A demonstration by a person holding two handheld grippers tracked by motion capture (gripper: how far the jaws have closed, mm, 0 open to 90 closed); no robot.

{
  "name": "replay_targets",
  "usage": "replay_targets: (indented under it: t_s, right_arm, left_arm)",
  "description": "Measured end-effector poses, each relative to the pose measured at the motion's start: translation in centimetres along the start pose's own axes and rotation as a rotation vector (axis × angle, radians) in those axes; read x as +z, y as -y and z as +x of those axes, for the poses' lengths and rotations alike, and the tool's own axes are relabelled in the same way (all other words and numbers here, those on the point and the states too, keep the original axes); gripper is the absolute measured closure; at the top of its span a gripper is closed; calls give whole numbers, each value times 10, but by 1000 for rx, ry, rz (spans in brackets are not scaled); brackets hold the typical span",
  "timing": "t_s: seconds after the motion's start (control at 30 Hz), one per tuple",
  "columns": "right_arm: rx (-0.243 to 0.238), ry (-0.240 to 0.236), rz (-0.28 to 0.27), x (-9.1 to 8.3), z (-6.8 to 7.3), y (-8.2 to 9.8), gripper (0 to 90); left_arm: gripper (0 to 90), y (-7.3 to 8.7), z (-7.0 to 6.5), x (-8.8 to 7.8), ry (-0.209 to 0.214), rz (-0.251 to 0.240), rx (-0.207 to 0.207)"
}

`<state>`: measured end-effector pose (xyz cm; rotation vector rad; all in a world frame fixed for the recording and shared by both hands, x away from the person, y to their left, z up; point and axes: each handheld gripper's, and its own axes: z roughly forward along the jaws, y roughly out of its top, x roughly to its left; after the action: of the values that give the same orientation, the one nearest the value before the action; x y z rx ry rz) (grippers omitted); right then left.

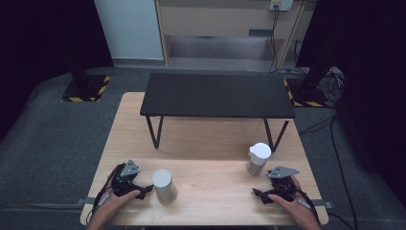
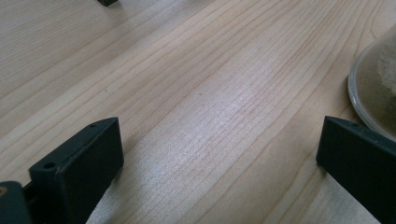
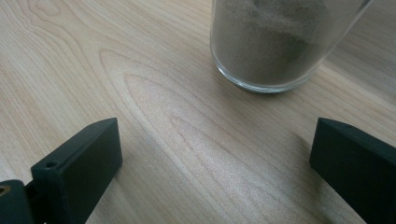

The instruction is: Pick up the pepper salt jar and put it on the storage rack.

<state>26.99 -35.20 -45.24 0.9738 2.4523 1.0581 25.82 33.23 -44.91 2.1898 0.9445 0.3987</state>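
Glasses point(image 1: 164, 186) point(image 1: 258, 158) stand before wide-open, empty claws point(image 1: 139, 189) point(image 1: 262, 195); black bench point(image 1: 218, 95) behind.

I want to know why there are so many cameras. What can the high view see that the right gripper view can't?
The high view takes in the black bench, both hands with their grippers, left and right, and two glasses: the left glass and the right glass with a white top. The right gripper view gets close: sandy brown powder fills the right glass, and its own jaws stand wide apart. Both show the wooden table and that glass.
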Motion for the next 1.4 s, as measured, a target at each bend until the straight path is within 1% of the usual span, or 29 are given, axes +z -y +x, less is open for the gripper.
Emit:
replay_targets:
  t_s: [0.8, 0.97, 1.0, 1.03, 1.17, 1.27, 1.4]
  right_arm:
    - [12, 13, 0, 0, 4, 0, 31]
    - [12, 14, -1, 0, 4, 0, 30]
    - [13, 14, 0, 0, 4, 0, 30]
    - [13, 14, 0, 0, 4, 0, 31]
    - [13, 14, -1, 0, 4, 0, 31]
    - [14, 15, 0, 0, 4, 0, 31]
    - [14, 15, 0, 0, 4, 0, 31]
  left_arm:
    - [0, 0, 0, 0, 6, -1, 8]
    - [5, 1, -1, -1, 14, -7, 27]
    - [7, 0, -4, -2, 15, -9, 46]
    - [8, -1, -5, -3, 17, -15, 53]
    - [10, -1, -8, -7, 9, -27, 66]
    - [10, -1, -10, -12, 13, -33, 79]
    - [11, -3, -14, -16, 30, -32, 111]
